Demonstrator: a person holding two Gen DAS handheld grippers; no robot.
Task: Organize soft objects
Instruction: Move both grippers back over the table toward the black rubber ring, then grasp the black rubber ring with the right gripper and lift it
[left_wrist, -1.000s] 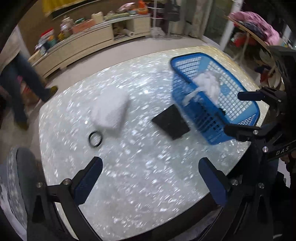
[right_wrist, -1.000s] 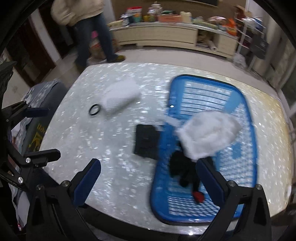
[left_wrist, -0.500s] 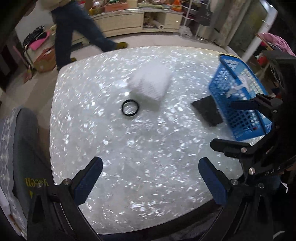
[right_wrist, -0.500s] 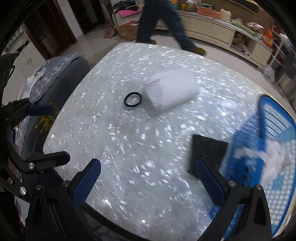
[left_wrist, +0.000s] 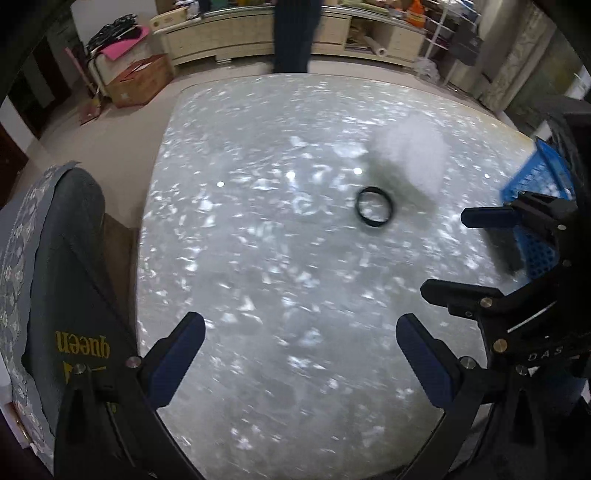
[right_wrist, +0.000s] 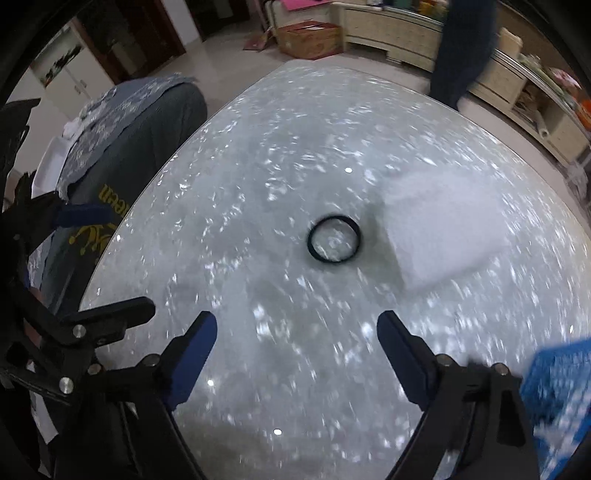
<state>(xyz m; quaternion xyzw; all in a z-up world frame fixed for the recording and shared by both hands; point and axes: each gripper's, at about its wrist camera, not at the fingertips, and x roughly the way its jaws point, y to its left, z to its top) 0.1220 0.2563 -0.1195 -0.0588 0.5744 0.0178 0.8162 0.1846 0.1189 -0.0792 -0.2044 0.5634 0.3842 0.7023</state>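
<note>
A white folded cloth (right_wrist: 439, 225) lies on the sparkly glass table (right_wrist: 288, 166), with a black ring band (right_wrist: 334, 239) just left of it. Both show in the left wrist view, the cloth (left_wrist: 410, 155) blurred and the ring (left_wrist: 374, 206) beside it. The blue basket (left_wrist: 535, 206) sits at the right edge, and a corner of it (right_wrist: 557, 391) shows at lower right in the right wrist view. My left gripper (left_wrist: 301, 350) is open and empty above the table's near part. My right gripper (right_wrist: 297, 347) is open and empty, short of the ring. A black cloth edge (left_wrist: 508, 251) lies by the basket.
A chair with a grey patterned cover (left_wrist: 48, 277) stands at the table's left edge. A person in dark trousers (left_wrist: 293, 33) stands beyond the far edge. A long low cabinet (left_wrist: 240, 37) and a cardboard box (left_wrist: 138, 79) are on the floor behind.
Both views have swung left: the basket has slid to the right edge of each view, and the ring and white cloth now sit nearer the centre. Both grippers stay open and empty.
</note>
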